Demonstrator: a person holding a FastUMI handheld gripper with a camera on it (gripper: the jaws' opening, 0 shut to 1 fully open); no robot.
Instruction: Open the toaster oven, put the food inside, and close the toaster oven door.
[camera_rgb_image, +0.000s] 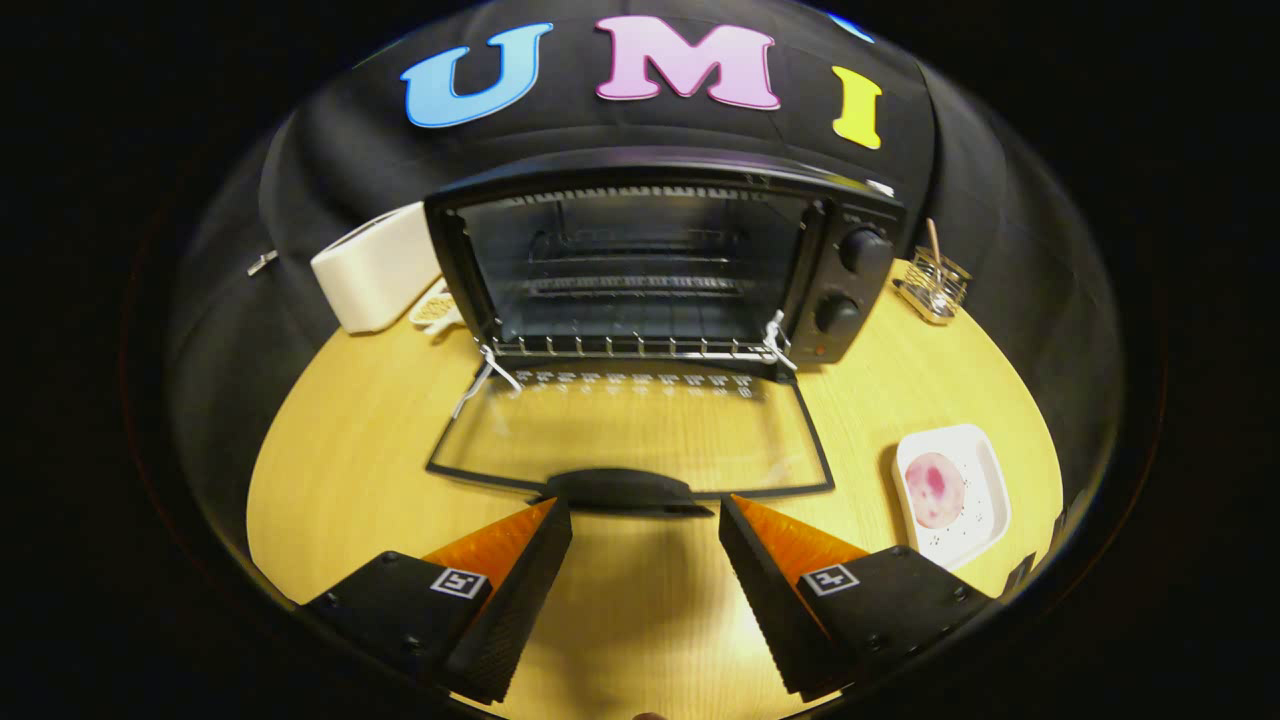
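Just beyond gripper (645, 512), fingers apart and empty: oven (660, 260) door (630, 430) down flat. Food (935, 490) near right on tray (985, 470). Swing right, straddle, clamp gently, lift level.

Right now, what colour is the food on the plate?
Pale pink with a darker pink-red blotch, on the food; gripper view shows it. Gripper open.

The gripper (642, 500) has two wedge-shaped fingers (520, 590) that taper to narrow tips toward 12 o'clock and stand wide apart with nothing between them. Their inner faces are finely ribbed, and the sloping upper faces carry a fine texture. Each finger widens toward 6 o'clock into a flat, blocky base. A small square black-and-white marker (458, 582) sits on each base, and small round screws (960, 592) dot the outer corners.
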